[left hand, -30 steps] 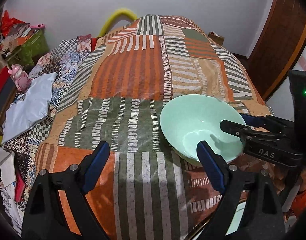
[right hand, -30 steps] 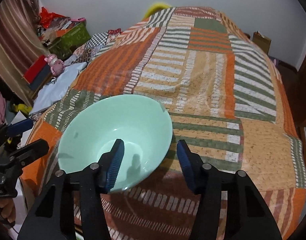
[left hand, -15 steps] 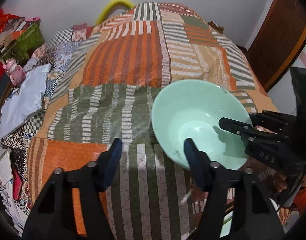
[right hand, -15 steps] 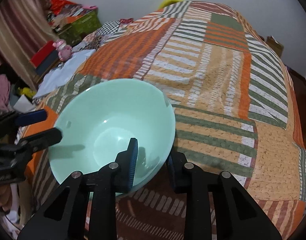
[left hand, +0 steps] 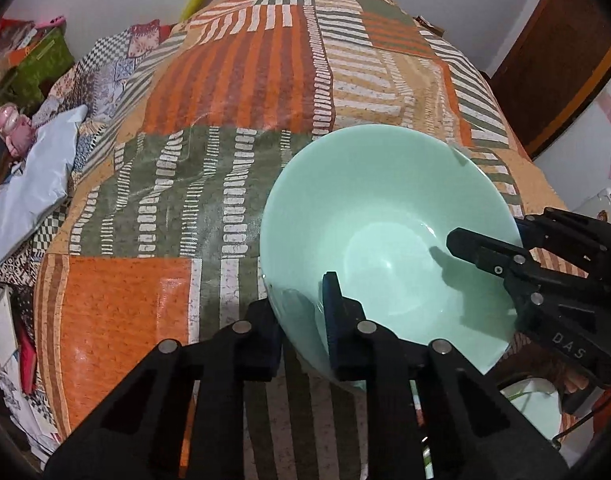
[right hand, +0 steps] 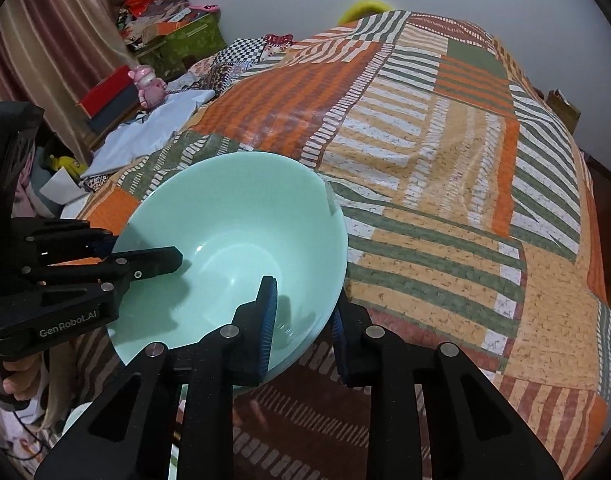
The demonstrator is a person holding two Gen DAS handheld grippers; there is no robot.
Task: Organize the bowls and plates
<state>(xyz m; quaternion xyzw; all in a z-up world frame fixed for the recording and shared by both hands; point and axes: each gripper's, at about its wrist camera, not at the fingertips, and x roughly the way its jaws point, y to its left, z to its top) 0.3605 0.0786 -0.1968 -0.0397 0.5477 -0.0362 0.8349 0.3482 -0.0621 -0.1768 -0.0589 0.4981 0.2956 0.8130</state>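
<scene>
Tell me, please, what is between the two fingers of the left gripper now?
The rim wall of the mint-green bowl: the left gripper pinches it, one finger inside, one outside. The left wrist view shows this.

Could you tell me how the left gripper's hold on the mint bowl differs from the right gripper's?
The left gripper clamps the mint bowl at its left near rim; the right gripper clamps its right near rim. Each has one finger inside the bowl, one outside. Both are shut on the rim.

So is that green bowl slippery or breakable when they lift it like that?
Probably slippery: the bowl looks glossy, with light glinting off its inside. It seems stiff, since the left gripper and right gripper each pinch its thin rim without bending it. Likely ceramic or glass, so a drop could break it.
</scene>
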